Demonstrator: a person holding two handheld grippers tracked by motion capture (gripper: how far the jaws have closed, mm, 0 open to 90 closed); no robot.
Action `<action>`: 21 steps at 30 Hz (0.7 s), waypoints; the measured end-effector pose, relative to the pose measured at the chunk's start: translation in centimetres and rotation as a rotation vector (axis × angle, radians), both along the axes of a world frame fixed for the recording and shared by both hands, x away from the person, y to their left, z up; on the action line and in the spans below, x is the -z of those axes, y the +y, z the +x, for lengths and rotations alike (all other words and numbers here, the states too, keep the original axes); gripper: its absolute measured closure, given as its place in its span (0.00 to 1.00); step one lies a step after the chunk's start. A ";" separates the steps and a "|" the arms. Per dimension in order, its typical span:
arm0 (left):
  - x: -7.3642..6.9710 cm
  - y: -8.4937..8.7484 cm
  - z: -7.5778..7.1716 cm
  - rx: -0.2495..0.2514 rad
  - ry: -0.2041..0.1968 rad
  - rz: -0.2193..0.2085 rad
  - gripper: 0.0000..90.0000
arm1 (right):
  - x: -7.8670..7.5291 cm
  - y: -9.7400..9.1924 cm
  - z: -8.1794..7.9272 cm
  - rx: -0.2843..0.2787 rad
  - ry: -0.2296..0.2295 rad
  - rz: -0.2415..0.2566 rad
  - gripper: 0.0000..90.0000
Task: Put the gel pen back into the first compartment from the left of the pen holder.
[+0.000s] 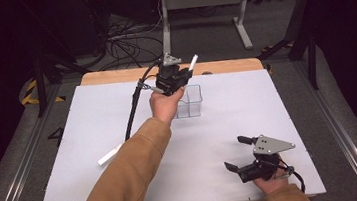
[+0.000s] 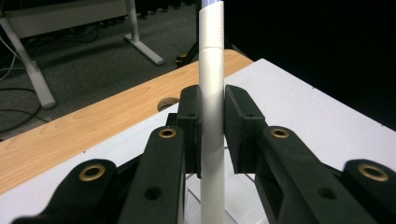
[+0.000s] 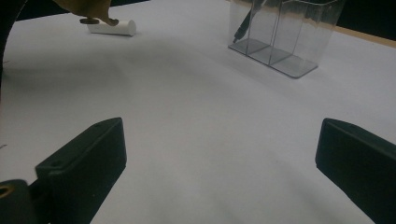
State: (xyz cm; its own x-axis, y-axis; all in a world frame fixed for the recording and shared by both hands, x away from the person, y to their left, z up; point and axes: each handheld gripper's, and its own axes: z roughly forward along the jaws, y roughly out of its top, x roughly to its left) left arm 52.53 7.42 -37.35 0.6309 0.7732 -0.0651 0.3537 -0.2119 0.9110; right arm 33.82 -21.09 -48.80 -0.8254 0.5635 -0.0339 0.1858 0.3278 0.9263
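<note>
floor: grey carpet (image 1: 279,24) | furniture: white desk frame (image 1: 203,0) | cables (image 1: 125,45) on floor | light: dim

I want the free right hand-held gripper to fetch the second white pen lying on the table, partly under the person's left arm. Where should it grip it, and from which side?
Probably at the exposed end of the white pen, coming from above with the jaws across its narrow barrel. It lies flat on the white table, and the sleeve covers its other end. The right hand-held gripper is already open.
</note>
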 end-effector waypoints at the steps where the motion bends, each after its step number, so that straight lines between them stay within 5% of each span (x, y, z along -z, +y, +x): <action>1: 0.0 0.0 0.0 -0.002 0.001 0.001 0.85 | 0.0 0.0 0.0 -0.001 0.000 0.001 0.03; 13: -1.2 1.3 -1.9 0.015 0.010 0.003 0.28 | 0.0 0.1 0.0 0.003 0.005 0.002 0.03; 21: -2.7 2.9 -4.1 0.058 -0.042 -0.011 0.22 | 0.1 0.1 0.0 0.007 0.005 0.001 0.03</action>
